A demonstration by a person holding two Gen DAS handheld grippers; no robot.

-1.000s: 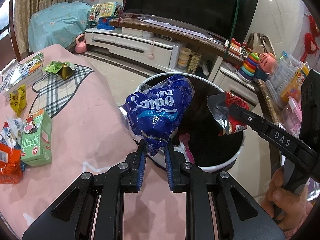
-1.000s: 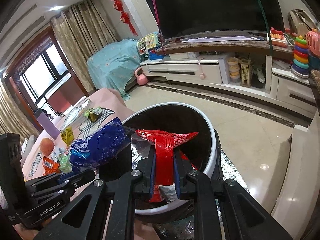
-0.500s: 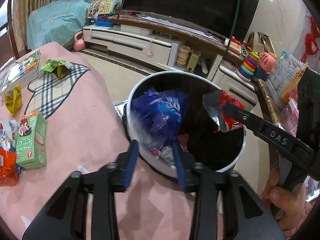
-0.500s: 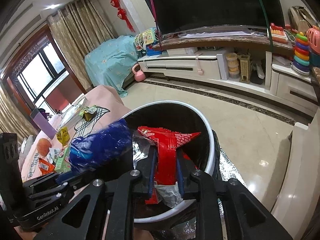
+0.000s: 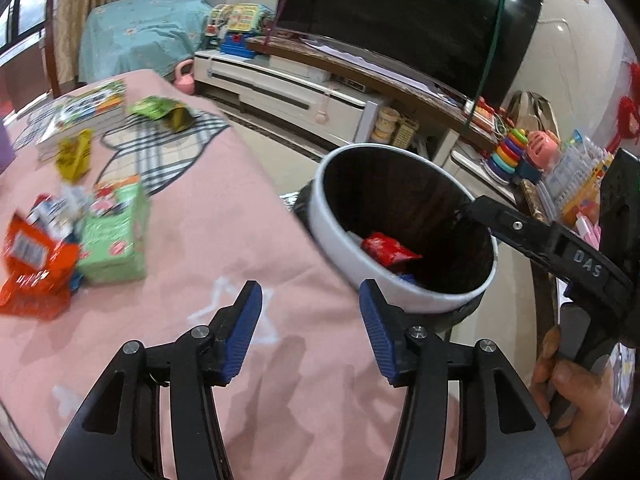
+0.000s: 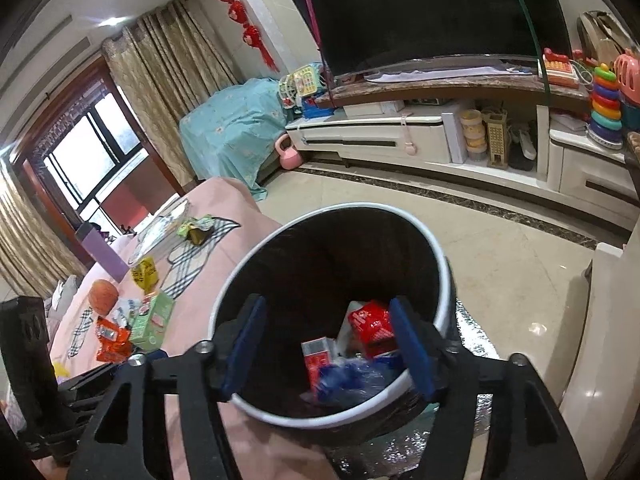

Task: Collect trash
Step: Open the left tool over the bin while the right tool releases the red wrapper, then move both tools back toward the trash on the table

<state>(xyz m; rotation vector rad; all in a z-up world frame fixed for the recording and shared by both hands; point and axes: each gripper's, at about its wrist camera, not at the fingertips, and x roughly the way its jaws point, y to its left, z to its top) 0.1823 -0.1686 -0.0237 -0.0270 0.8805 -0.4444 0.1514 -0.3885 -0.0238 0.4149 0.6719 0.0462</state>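
A white-rimmed black bin (image 5: 340, 236) (image 6: 440, 264) stands against the edge of the pink table. Inside it lie a red wrapper (image 5: 386, 250) (image 6: 370, 326) and a crumpled blue bag (image 6: 352, 376). My left gripper (image 5: 310, 286) hovers over the tablecloth just left of the bin's rim, its jaws opening with nothing between them. My right gripper (image 6: 328, 300) hangs above the bin's mouth, its jaws also opening and empty. Further left on the table lie a green carton (image 5: 114, 236), an orange wrapper (image 5: 34, 264), a yellow wrapper (image 5: 74, 156) and a green wrapper (image 5: 162, 110).
A stack of books (image 5: 84, 108) sits at the table's far end, with a purple box (image 6: 100, 252) and an orange fruit (image 6: 103, 296) near it. Foil (image 6: 476, 340) lies under the bin. Beyond the tiled floor stand a TV (image 5: 400, 20) and a low cabinet with toys.
Both grippers opened and let go. The blue bag and the red wrapper dropped into the bin. My left gripper has shifted left, from over the bin to over the table.
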